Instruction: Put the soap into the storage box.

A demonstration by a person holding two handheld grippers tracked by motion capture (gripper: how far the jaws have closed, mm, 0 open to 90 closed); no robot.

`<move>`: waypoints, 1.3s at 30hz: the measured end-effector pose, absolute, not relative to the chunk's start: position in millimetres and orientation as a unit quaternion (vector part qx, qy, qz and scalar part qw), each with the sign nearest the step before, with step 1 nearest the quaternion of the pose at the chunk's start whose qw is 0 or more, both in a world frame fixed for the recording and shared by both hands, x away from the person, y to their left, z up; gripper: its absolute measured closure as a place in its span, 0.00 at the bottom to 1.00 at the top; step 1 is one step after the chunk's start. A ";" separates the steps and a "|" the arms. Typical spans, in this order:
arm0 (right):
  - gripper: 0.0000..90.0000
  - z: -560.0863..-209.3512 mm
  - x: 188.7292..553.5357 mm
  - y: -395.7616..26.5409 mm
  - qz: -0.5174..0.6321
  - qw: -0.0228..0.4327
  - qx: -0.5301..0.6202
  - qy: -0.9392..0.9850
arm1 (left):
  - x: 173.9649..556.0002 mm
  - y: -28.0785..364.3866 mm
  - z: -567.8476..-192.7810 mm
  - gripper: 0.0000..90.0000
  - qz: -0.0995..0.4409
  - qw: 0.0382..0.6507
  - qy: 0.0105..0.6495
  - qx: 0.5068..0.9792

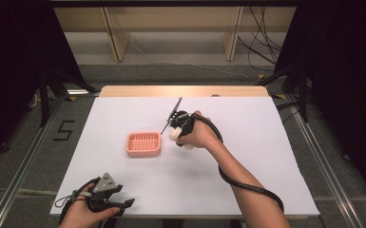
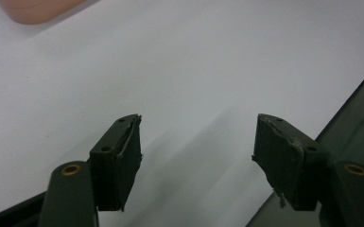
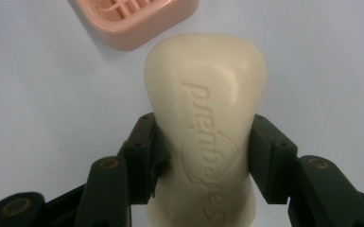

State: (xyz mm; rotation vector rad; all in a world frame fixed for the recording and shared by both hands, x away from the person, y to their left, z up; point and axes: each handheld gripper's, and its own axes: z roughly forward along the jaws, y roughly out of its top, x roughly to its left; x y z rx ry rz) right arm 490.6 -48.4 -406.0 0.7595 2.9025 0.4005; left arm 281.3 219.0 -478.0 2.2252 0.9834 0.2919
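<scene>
- Your right hand-held gripper point(image 3: 203, 161) is clamped across the middle of a cream, embossed bar of soap point(image 3: 205, 123), whose long axis runs straight out along the jaws, toward the pink slotted plastic soap dish point(image 1: 143, 144) just beside it.
- Your left hand-held gripper point(image 2: 196, 156) rests with its jaws apart, holding nothing, at the white table's point(image 1: 171, 190) near left corner.

My right gripper point(image 3: 203, 156) has matt black plastic jaws with brass-looking rivets, and the soap bar point(image 3: 205, 127) between them looks waxy, smooth and cream, with raised lettering. At 11 o'clock from it, the pink soap dish point(image 3: 137, 21) reads as smooth moulded plastic with a soft sheen. The table point(image 1: 247, 180) is matt white, its far edge bare pale wood, and my left gripper point(image 2: 196, 156) shows chipped, scuffed pads point(image 2: 283, 156).
</scene>
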 end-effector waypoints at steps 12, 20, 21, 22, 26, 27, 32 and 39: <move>0.56 -404.0 489.8 -42.1 0.140 0.061 0.255 0.955 | 280.4 219.7 -477.6 0.36 0.107 0.343 0.376 0.854; 0.56 -403.6 489.9 -37.9 0.160 0.066 0.255 0.951 | 280.5 219.4 -478.1 0.36 0.113 0.341 0.379 0.853; 0.56 -403.7 489.8 -37.7 0.162 0.067 0.256 0.951 | 280.5 219.4 -478.1 0.36 0.112 0.341 0.379 0.853; 0.56 -403.8 489.8 -37.6 0.164 0.067 0.255 0.951 | 280.5 219.4 -478.1 0.36 0.112 0.341 0.379 0.853; 0.56 -404.2 488.8 -37.2 0.176 0.071 0.260 0.947 | 280.5 219.2 -478.3 0.36 0.113 0.340 0.379 0.853; 0.56 -404.4 488.8 -37.4 0.179 0.071 0.258 0.947 | 280.6 219.3 -478.2 0.36 0.113 0.340 0.379 0.853; 0.56 -405.2 487.6 -36.6 0.191 0.073 0.260 0.944 | 280.7 219.1 -478.4 0.36 0.114 0.340 0.379 0.853; 0.56 -405.5 488.2 -33.7 0.211 0.080 0.253 0.941 | 280.4 219.4 -477.8 0.36 0.107 0.343 0.378 0.853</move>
